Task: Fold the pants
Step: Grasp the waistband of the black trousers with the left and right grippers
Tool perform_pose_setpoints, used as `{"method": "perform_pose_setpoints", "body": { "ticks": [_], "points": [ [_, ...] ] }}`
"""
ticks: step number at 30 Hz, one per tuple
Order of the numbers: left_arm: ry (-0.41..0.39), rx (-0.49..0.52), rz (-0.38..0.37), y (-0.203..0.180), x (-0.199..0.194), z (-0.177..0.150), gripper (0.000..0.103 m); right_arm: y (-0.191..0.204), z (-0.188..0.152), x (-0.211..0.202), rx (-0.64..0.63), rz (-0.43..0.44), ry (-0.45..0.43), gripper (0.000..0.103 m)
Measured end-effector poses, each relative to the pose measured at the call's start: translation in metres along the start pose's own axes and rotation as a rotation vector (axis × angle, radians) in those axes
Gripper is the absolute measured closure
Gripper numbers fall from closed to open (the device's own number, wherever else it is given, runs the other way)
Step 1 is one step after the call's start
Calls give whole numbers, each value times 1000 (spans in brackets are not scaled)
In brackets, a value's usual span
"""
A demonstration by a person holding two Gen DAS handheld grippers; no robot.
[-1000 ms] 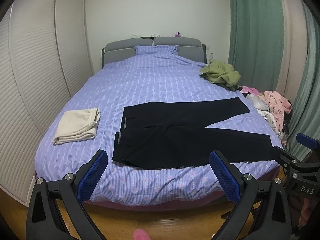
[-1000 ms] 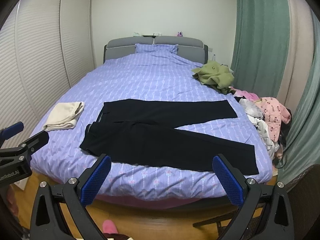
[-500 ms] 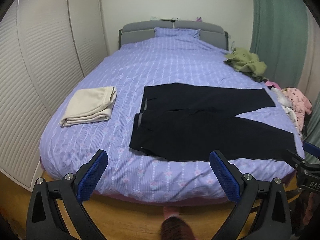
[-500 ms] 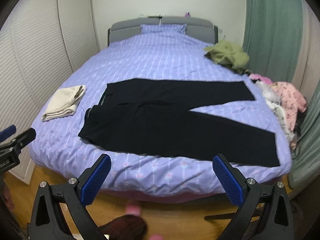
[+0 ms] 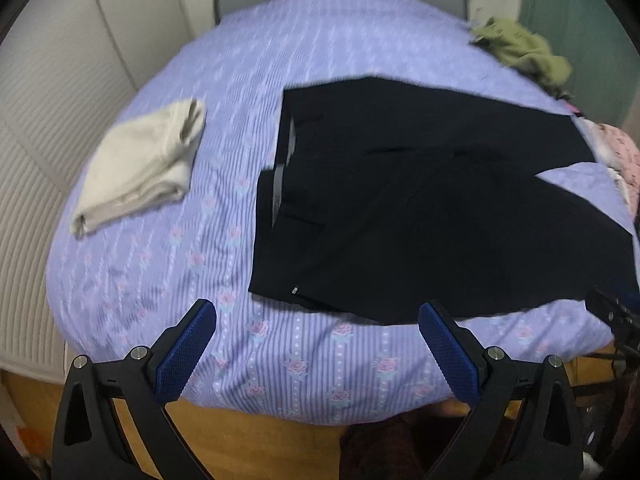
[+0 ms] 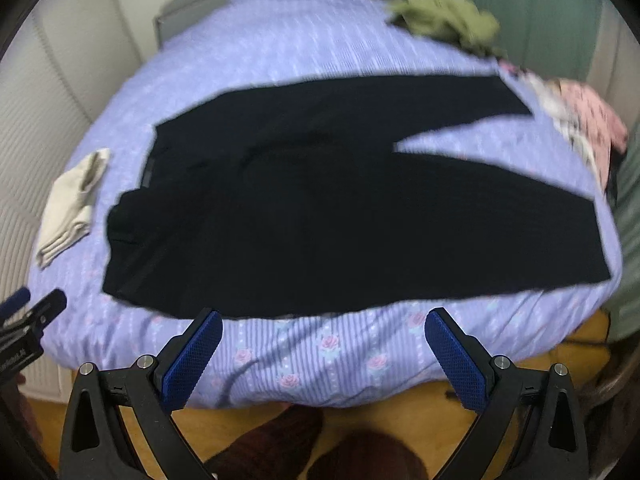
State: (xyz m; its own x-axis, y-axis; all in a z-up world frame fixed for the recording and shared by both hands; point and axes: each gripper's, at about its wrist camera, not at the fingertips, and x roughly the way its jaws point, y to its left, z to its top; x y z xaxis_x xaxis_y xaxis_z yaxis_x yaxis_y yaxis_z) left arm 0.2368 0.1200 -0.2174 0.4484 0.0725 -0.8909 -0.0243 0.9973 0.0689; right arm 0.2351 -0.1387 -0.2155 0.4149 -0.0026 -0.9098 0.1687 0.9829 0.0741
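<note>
The long black cloth pants (image 6: 280, 208) lie flat on the purple striped bed (image 6: 328, 360), filling the middle of both views, waist at frame left and legs stretching to frame right. The left gripper (image 5: 316, 344) and right gripper (image 6: 324, 344) hang wide apart and empty at the bottom, just below the pants' near edge. The left one looks nearer the waist, the right one nearer the legs.

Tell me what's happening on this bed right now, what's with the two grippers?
A person holds a gripper in each hand at the foot of the bed, above the black pants that lie spread flat, legs apart, waistband to the left. The left gripper and right gripper are both open and touch nothing; folding has not begun. A folded cream garment lies to the left, an olive garment and a pink clothes pile at the right.
</note>
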Motion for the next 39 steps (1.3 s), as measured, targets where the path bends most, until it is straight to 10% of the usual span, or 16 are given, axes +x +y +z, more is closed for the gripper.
{"method": "perform_pose_setpoints", "body": {
  "ticks": [16,28,34,39],
  "points": [
    [187,-270,-175,14,115,-9,9,-33,-8,112,216,42,138,6],
    [247,-328,-232,6,155,-16,48,-69,-18,135,346,103,118,9],
    [243,-303,-226,4,139,-5,88,-82,-8,140,364,151,114,39],
    [209,-248,-207,-3,112,5,95,-88,9,116,312,95,91,90]
  ]
}}
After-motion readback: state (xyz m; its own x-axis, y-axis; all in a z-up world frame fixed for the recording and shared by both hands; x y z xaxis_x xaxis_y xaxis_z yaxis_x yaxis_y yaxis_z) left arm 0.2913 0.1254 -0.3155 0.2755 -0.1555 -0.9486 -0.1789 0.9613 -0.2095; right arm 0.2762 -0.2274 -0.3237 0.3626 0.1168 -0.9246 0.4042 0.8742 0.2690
